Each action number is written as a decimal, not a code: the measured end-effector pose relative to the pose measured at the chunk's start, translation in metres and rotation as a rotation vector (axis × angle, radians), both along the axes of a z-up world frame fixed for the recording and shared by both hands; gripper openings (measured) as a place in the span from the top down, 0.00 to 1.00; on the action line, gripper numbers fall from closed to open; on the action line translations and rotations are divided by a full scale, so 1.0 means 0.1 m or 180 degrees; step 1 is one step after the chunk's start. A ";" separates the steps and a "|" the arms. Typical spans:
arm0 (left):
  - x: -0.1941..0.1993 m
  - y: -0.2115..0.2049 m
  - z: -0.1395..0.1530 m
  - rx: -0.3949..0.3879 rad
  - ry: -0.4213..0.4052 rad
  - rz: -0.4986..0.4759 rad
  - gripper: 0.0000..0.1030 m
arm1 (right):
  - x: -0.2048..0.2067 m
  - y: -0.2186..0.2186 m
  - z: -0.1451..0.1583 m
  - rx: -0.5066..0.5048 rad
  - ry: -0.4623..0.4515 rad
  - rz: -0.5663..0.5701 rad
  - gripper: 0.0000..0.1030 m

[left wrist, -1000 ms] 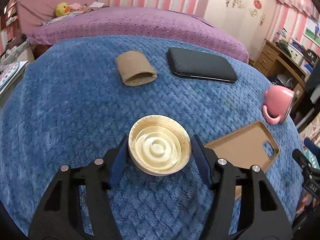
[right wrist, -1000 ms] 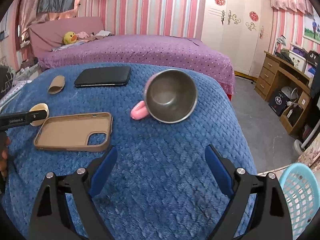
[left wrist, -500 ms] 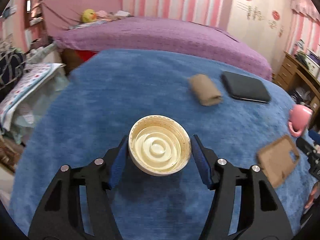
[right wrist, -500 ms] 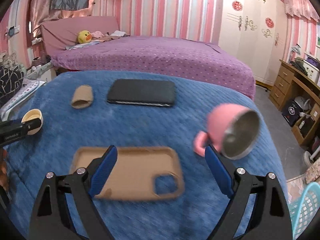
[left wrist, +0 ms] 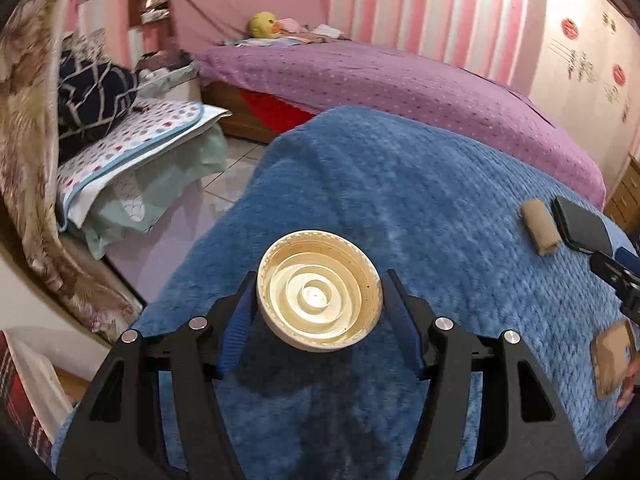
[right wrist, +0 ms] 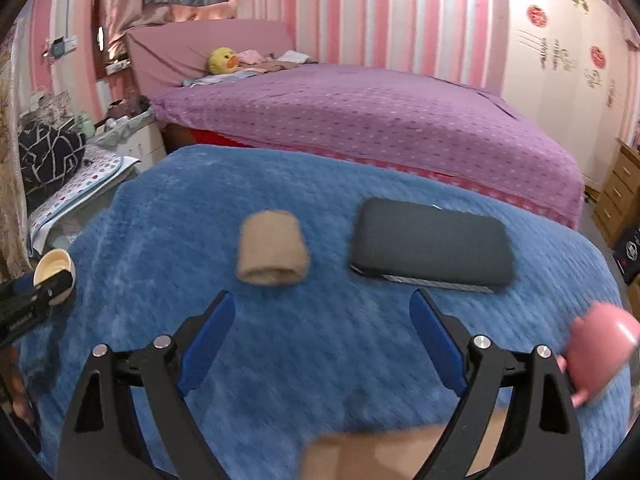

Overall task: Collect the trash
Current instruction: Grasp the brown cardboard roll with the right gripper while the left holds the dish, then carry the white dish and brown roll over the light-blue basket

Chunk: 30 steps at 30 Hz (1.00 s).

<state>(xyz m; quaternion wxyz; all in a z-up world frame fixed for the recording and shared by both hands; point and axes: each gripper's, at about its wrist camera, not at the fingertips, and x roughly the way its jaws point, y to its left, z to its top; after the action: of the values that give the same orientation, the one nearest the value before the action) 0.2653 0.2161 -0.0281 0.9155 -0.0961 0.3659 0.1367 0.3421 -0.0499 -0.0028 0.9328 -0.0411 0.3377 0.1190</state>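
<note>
My left gripper (left wrist: 318, 312) is shut on a cream round plastic lid (left wrist: 319, 308), its hollow side up, held above the left end of the blue blanket (left wrist: 420, 200). The same lid (right wrist: 54, 270) shows at the far left in the right wrist view. A brown cardboard tube (right wrist: 272, 248) lies on the blanket a little ahead of my right gripper (right wrist: 320, 336), slightly left of its centre line. The right gripper stands open with nothing between its fingers. The cardboard tube (left wrist: 540, 230) also appears at the right in the left wrist view.
A black wallet-like case (right wrist: 432, 246) lies right of the tube. A pink mug (right wrist: 600, 344) lies on its side at the right edge. A tan phone case (right wrist: 384, 456) sits under the right gripper. Beyond are a purple bed (right wrist: 380, 120), floor and bedding piles (left wrist: 132, 152) at left.
Both views have swung left. The left gripper carried the lid toward the blanket's left end. The right gripper passed from the mug and phone case to face the cardboard tube.
</note>
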 end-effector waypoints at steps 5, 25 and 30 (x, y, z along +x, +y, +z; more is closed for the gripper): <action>0.02 0.10 -0.02 -0.0054 -0.0020 0.0087 0.41 | 0.30 0.29 -0.11 0.0023 0.0218 0.0088 0.16; 0.07 -0.39 0.14 0.0095 -0.0087 -0.0165 0.41 | 0.36 0.20 -0.18 0.0063 0.0341 0.0196 0.55; 0.01 -0.70 0.27 0.0151 -0.0161 -0.0362 0.41 | 0.07 -0.24 0.05 0.0099 0.0181 0.0042 0.55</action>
<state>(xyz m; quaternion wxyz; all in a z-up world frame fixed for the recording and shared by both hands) 0.2661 0.1461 -0.0011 0.9328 -0.0569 0.3443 0.0906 0.3488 -0.0736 0.0023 0.9225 -0.0255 0.3619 0.1316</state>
